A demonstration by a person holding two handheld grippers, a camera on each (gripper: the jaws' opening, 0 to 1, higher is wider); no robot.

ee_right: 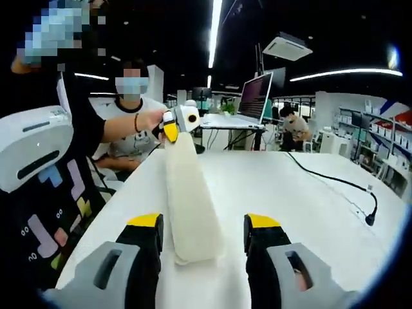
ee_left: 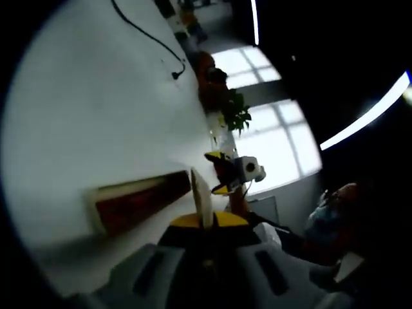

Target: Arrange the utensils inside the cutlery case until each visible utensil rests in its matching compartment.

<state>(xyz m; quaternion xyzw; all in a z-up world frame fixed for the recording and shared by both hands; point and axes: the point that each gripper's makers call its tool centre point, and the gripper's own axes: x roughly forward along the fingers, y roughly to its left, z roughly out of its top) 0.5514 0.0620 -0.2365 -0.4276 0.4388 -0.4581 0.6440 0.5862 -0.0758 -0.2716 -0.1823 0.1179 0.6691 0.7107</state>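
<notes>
Your left tongs (ee_left: 206, 220) are clenched on a thin cream edge that rises from between their yellow tips toward 12 o'clock in the left gripper view. That view is dark and rolled, so this edge is probably part of the long cream fabric cutlery case (ee_left: 201, 190), though you cannot be sure from here. At 9 o'clock of the tips, a dark red oblong panel with a cream border (ee_left: 138, 201) lies on the white table (ee_left: 96, 109). Your right tongs (ee_left: 226, 172) show just past the edge, at 1 o'clock.

In the right gripper view the right tongs (ee_right: 203, 233) are released, with the jaws spread wide. The case (ee_right: 190, 206) runs between them toward 12 o'clock, its near end on the table (ee_right: 290, 187). Its far end is pinched in the left tongs (ee_right: 172, 129), carried by a hand (ee_right: 151, 120). A thin black cable (ee_right: 335, 183) trails at 3 o'clock, and an open grey laptop (ee_right: 256, 96) stands at 1 o'clock.
</notes>
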